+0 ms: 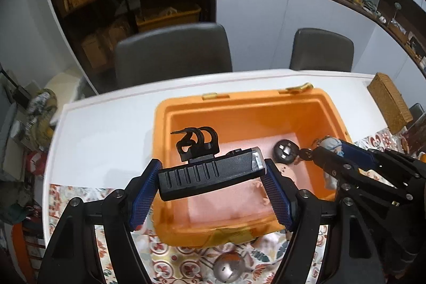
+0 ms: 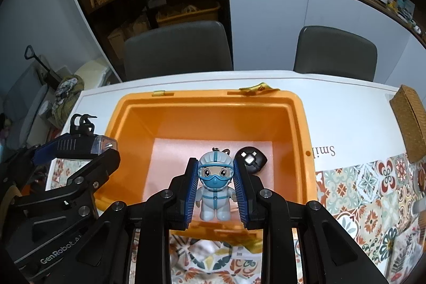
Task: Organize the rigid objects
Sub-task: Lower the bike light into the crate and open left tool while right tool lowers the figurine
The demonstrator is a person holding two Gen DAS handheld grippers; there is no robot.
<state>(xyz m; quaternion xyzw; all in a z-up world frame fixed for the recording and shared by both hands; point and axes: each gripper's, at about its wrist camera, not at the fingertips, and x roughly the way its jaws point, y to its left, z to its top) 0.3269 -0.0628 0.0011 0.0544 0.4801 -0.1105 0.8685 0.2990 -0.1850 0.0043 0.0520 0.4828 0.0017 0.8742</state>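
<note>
Right gripper (image 2: 215,188) is clamped on the small masked figurine (image 2: 215,186), centre-bottom of its view; figurine upright, hanging over the near end of the orange bin (image 2: 302,124). Left gripper (image 1: 211,175) grips a black bike light with clamp mount (image 1: 210,172); its long axis runs crosswise between the pads, clear lens end toward frame right. It sits above the bin's near-left corner. Both loads are over the opening, so the drop looks straight down. Farther in, a round black cable reel (image 2: 251,159) lies on the pink foam floor (image 2: 186,151), just behind the figurine. The figurine should land short of it.
</note>
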